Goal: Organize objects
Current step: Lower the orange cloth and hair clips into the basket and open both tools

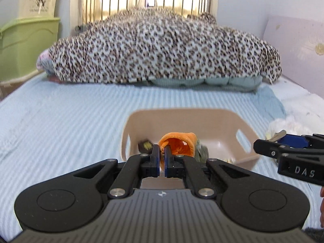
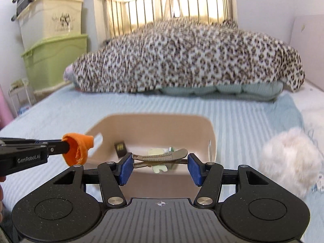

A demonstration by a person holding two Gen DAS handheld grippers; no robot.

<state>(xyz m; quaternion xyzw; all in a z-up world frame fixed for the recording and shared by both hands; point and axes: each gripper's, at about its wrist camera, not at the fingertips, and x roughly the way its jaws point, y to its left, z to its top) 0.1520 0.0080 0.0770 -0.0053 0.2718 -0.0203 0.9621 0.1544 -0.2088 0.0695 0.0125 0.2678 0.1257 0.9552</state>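
Note:
A beige plastic basket (image 1: 222, 121) sits on the striped blue bedsheet; it also shows in the right wrist view (image 2: 158, 125). My left gripper (image 1: 161, 151) is shut on an orange fabric piece (image 1: 178, 143) and holds it over the basket's near rim; the piece also shows in the right wrist view (image 2: 78, 148). My right gripper (image 2: 160, 163) is shut on a metal hair clip (image 2: 160, 156), held lengthwise between the blue pads over the basket's near edge. Inside the basket lie a small dark block (image 2: 120, 147) and a pale green item (image 2: 157, 151).
A leopard-print blanket (image 1: 162, 48) is heaped over bedding at the far end of the bed. A white fluffy object (image 2: 289, 160) lies right of the basket. Green and cream storage bins (image 2: 52, 46) stand stacked at left. A pale board (image 1: 295, 52) leans on the right wall.

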